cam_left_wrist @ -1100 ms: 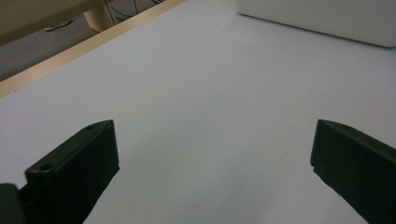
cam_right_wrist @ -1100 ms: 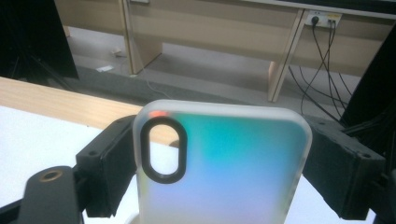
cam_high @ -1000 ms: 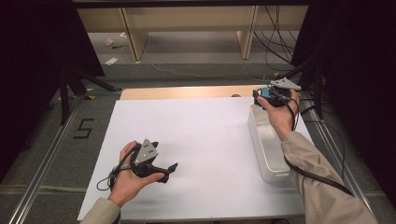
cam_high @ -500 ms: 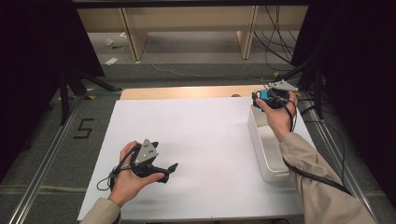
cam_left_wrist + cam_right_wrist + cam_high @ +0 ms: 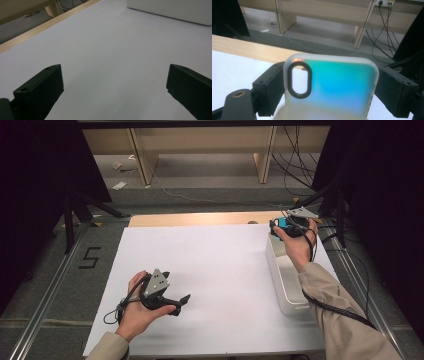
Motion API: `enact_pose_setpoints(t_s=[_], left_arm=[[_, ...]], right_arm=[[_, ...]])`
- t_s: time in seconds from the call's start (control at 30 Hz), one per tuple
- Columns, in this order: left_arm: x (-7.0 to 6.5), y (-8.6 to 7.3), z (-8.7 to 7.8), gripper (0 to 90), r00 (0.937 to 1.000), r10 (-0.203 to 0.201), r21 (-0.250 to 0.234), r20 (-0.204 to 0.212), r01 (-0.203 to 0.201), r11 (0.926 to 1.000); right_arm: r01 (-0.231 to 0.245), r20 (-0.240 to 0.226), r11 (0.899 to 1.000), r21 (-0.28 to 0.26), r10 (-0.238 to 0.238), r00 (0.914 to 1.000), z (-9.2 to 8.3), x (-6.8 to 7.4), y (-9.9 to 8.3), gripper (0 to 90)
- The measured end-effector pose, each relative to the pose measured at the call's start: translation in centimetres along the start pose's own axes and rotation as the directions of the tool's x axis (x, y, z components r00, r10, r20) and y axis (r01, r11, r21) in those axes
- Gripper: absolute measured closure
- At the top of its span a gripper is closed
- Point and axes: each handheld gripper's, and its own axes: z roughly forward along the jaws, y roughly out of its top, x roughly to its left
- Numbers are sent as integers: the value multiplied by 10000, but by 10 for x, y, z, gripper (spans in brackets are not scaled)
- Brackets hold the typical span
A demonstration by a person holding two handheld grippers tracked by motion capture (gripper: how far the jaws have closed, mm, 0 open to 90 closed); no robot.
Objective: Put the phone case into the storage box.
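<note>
table (image 5: 200,219): standing in the middle of the scene, its wooden top showing as a bare strip along the far edge
white sheet (image 5: 220,270): lying flat on the table, covering nearly all of it
white bin (image 5: 282,285): sitting on the sheet at the right side, running near to far
floor (image 5: 60,270): lying grey around the table, bearing a "5" mark on the left

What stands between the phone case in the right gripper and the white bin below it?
Nothing visible does. The right gripper grips the phone case by its sides, over the far end of the white bin, whose open top shows nothing across it.
</note>
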Motion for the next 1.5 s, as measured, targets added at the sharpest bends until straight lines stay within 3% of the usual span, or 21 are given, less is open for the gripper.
enact_pose_setpoints(t_s=[1.5], left_arm=[[-1, 1, 0, 1, 10000, -5, -33, 15, 5, 10000]], right_arm=[[-1, -16, 9993, 367, 1, 10000, 6, -1, -8, 166]])
